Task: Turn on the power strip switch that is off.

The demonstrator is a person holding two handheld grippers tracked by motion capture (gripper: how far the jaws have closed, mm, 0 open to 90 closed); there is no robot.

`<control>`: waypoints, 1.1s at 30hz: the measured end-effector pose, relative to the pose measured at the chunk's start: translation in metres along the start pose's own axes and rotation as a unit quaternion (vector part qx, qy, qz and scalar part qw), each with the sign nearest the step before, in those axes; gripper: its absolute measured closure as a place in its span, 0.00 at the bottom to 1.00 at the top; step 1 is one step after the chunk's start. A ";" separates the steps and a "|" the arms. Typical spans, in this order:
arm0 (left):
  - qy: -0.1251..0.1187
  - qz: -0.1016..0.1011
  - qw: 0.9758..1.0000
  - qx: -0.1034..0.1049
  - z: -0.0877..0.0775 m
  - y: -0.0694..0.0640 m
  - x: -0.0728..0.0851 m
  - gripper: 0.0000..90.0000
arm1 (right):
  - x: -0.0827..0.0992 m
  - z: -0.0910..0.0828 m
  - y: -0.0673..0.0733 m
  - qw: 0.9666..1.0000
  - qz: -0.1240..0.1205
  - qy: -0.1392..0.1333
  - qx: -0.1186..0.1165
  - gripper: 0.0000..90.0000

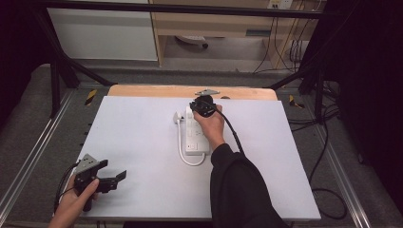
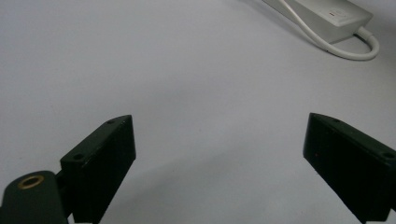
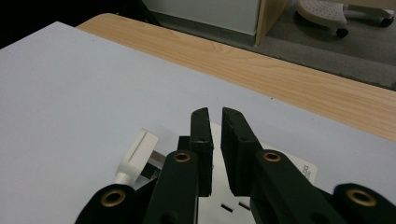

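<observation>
The right gripper [image 1: 204,107] sits over the far end of the white plastic power strip [image 1: 196,135], near 12 o'clock on the white counter [image 1: 142,137]. Its 2 jaws are almost pressed together, with nothing seen between them. The left gripper [image 1: 114,180] rests spread wide at 8 o'clock, holding nothing. A hard push could slide the strip, because nothing holds it down.

power strip [image 1: 196,134] | white, flat, lengthwise front-to-back | table centre, far half | cord [image 1: 183,151] looped at near end
</observation>
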State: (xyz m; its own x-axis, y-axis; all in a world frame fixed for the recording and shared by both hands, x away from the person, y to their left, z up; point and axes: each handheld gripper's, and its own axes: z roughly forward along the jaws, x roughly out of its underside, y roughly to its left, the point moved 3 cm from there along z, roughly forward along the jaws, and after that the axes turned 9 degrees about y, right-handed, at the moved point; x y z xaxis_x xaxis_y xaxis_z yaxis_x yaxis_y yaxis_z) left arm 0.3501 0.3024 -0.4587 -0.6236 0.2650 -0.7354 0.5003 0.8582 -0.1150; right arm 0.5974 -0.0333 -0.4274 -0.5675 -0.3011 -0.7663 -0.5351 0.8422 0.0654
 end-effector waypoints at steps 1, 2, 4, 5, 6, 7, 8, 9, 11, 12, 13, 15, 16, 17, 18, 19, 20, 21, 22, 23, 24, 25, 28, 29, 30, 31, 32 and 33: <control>0.000 0.000 1.000 0.000 0.000 0.000 0.000 0.10 | 0.000 0.001 0.001 1.000 -0.003 0.000 0.000 0.94; 0.000 0.000 1.000 0.000 0.000 0.000 0.000 0.10 | 0.000 0.001 0.001 1.000 -0.005 0.001 0.000 0.95; 0.000 0.001 1.000 0.000 0.000 0.000 0.000 0.10 | 0.000 0.002 0.002 1.000 -0.008 0.004 0.001 0.96; 0.000 0.001 1.000 0.000 0.000 0.000 0.000 0.10 | 0.000 0.002 0.003 1.000 -0.011 0.006 0.003 0.96; 0.000 0.001 1.000 0.000 0.000 0.000 0.000 0.10 | 0.000 0.003 0.003 1.000 -0.013 0.007 0.002 0.97; 0.000 0.001 1.000 0.000 0.000 0.000 0.000 0.10 | 0.001 0.003 0.004 1.000 -0.013 0.009 0.002 0.97; 0.000 0.001 1.000 0.000 0.000 0.000 0.000 0.10 | 0.001 0.004 0.004 1.000 -0.015 0.011 0.003 0.98; 0.000 0.001 1.000 0.000 0.000 0.000 0.000 0.10 | 0.001 0.004 0.004 1.000 -0.016 0.014 0.002 0.98; 0.000 0.001 1.000 0.000 0.000 0.000 0.000 0.10 | 0.003 0.006 0.005 1.000 -0.020 0.020 0.003 0.99; 0.001 0.001 1.000 0.000 0.000 0.000 0.000 0.10 | 0.003 0.006 0.005 1.000 -0.021 0.022 0.004 1.00; 0.001 0.001 1.000 0.000 0.000 0.000 0.000 0.10 | 0.004 0.007 0.005 0.999 -0.021 0.024 0.003 1.00; 0.001 0.001 1.000 0.000 0.000 0.000 0.000 0.10 | 0.006 0.008 0.005 0.999 -0.022 0.029 0.002 1.00; 0.001 0.001 1.000 0.000 0.000 0.000 0.000 0.11 | 0.007 0.009 0.006 0.999 -0.025 0.034 0.001 1.00; 0.001 0.001 1.000 0.000 0.000 0.000 0.000 0.11 | 0.007 0.009 0.006 0.999 -0.025 0.034 0.001 1.00; 0.001 0.001 1.000 0.000 0.000 0.000 0.000 0.10 | 0.008 0.010 0.007 0.999 -0.026 0.035 0.000 1.00; 0.001 0.001 1.000 0.000 0.000 0.000 0.000 0.10 | 0.008 0.010 0.007 0.999 -0.027 0.038 -0.001 1.00; 0.001 0.001 1.000 0.000 0.000 0.000 0.000 0.11 | 0.009 0.010 0.008 0.999 -0.028 0.040 -0.001 1.00; 0.001 0.001 1.000 0.000 0.000 0.000 0.000 0.10 | 0.009 0.011 0.008 0.999 -0.030 0.043 -0.001 1.00; 0.001 0.001 1.000 0.000 0.000 0.000 0.000 0.11 | 0.009 0.011 0.008 0.999 -0.030 0.045 -0.001 1.00; 0.001 0.001 1.000 0.000 0.000 0.000 0.000 0.11 | 0.010 0.012 0.009 0.999 -0.030 0.044 -0.002 1.00; 0.001 0.001 1.000 0.000 0.000 0.000 0.000 0.10 | 0.010 0.012 0.009 0.999 -0.031 0.045 -0.002 1.00; 0.002 0.001 1.000 0.000 0.000 0.000 0.000 0.11 | 0.011 0.012 0.009 0.998 -0.031 0.049 -0.003 1.00; 0.003 0.002 1.000 0.000 0.000 0.000 0.000 0.11 | 0.014 0.014 0.011 0.998 -0.033 0.050 -0.003 1.00; 0.003 0.002 1.000 0.000 0.000 0.000 0.000 0.11 | 0.014 0.014 0.011 0.998 -0.034 0.053 -0.004 1.00; 0.004 0.002 1.000 0.000 0.000 0.000 0.001 0.10 | 0.015 0.015 0.011 0.998 -0.034 0.055 -0.004 1.00; 0.003 0.002 1.000 0.000 0.000 0.000 0.000 0.10 | 0.016 0.015 0.011 0.998 -0.035 0.054 -0.003 1.00; 0.003 0.002 1.000 0.000 0.000 0.000 0.001 0.10 | 0.017 0.016 0.012 0.998 -0.035 0.052 -0.003 1.00; 0.003 0.002 1.000 -0.001 0.000 0.000 0.000 0.11 | 0.017 0.016 0.012 0.998 -0.034 0.052 -0.004 1.00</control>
State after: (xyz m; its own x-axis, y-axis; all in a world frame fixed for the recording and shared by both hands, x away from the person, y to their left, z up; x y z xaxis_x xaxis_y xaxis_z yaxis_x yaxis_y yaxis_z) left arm 0.3500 0.3026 -0.4591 -0.6252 0.2712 -0.7318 0.5022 0.8575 -0.1113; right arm 0.5911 -0.0208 -0.4498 -0.5915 -0.4026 -0.6986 -0.5795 0.8147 0.0212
